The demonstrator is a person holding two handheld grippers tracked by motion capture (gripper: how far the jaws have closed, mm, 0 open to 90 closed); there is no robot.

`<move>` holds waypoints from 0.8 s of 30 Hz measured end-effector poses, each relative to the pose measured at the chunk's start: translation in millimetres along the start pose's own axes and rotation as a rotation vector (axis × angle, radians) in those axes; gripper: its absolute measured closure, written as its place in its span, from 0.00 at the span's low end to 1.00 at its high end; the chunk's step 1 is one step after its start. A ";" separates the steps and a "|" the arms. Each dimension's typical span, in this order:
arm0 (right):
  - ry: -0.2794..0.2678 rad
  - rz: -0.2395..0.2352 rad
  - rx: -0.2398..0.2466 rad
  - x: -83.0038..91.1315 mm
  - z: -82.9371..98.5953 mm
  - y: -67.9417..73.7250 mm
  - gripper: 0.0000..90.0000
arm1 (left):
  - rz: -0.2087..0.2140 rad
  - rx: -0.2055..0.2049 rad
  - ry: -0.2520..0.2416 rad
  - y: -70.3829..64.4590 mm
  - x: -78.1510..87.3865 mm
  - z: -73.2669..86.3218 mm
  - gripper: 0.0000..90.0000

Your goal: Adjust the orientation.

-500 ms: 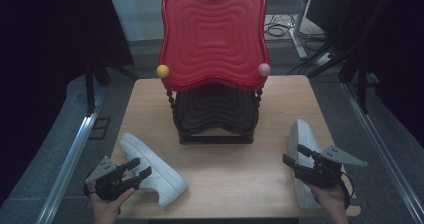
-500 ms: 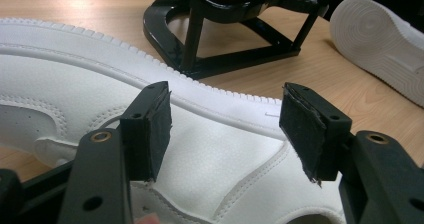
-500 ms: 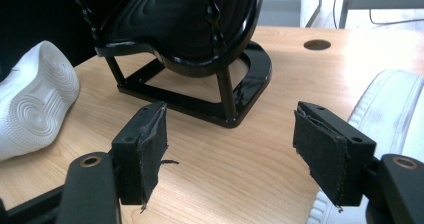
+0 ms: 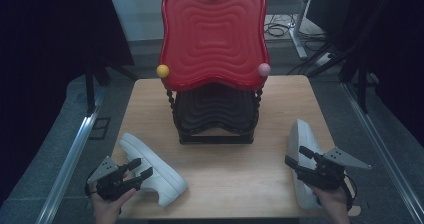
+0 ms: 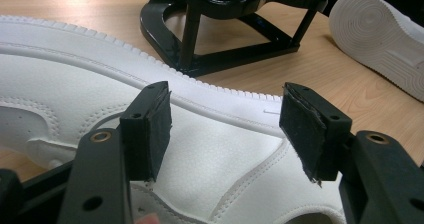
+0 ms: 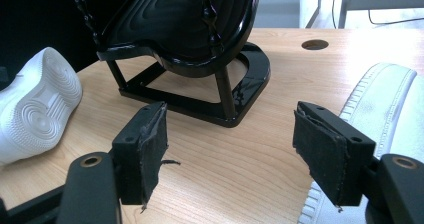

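While both hand-held grippers gape, left (image 4: 139, 172) overhangs the sneaker (image 4: 152, 169) near the table's edge (image 4: 210, 217).

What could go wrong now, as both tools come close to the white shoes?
The left tool is open over the left shoe's smooth side; closing there, it may slip off. The right shoe lies near the table's right edge, so a push from the right tool might slide it off. Lifted shoes could bump the black rack.
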State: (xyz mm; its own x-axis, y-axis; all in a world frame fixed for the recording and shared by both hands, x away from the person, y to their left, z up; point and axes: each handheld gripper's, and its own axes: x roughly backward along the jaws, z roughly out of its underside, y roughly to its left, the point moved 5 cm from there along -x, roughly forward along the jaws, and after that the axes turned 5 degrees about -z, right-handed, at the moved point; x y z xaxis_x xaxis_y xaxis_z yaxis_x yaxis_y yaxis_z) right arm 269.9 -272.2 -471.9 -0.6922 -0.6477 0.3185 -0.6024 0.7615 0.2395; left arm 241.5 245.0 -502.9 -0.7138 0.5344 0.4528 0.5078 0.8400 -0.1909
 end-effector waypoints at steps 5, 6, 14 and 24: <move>-0.002 0.001 0.005 0.2 0.8 0.5 0.33 | 0.005 -0.004 0.004 -0.9 -0.7 0.5 0.42; -0.003 0.001 0.004 1.5 0.5 0.3 0.33 | 0.005 -0.004 0.004 -0.6 -0.4 0.5 0.42; -0.009 0.012 -0.003 4.6 0.3 -1.9 0.33 | 0.000 -0.009 0.002 0.5 0.8 0.5 0.43; -0.004 0.014 -0.003 5.6 0.3 -1.8 0.33 | 0.057 -0.040 0.048 -2.2 4.7 -0.5 0.96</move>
State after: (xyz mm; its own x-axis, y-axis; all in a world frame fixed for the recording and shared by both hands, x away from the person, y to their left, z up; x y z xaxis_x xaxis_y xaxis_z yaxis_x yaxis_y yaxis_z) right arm 267.0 -277.1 -470.8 -0.7019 -0.6373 0.3181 -0.5918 0.7703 0.2374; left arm 237.3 245.7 -499.9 -0.6600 0.5752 0.4834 0.5663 0.8036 -0.1830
